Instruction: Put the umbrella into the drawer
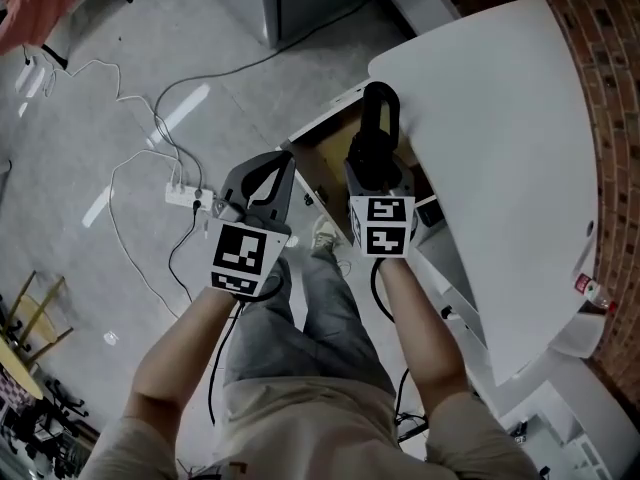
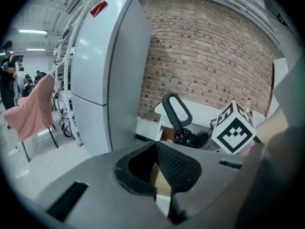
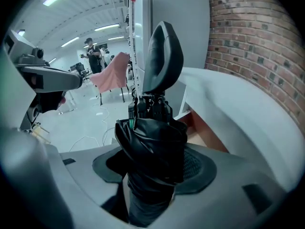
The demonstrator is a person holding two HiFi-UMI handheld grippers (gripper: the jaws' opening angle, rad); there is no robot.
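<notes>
Seen from above, a person stands on a grey floor with both forearms stretched forward, a hand-held gripper in each hand. The right hand-held gripper (image 3: 152, 167) is clamped on a folded black umbrella (image 3: 153, 137). Its two pads press the bunched fabric from either side, and the umbrella's loop handle sticks out past the jaws. In the head view that handle shows over the open drawer (image 1: 324, 160), which has a brown wooden inside and is pulled out from under a white table (image 1: 490, 138) with a curved edge. The umbrella is in the gripper's hold, not lying in the drawer.

The left hand-held gripper (image 1: 284, 160) is just beside the right one, to its left, near the drawer's front corner. Its jaws meet at the tips and nothing is between them.

A brick wall (image 1: 602, 58) runs behind the table. On the floor to the left lie a white power strip (image 1: 185, 196) and loose cables. The left gripper view also shows a tall grey fridge-like cabinet (image 2: 109, 66) and, further left, a pink cloth (image 2: 31, 109) draped over a chair.
</notes>
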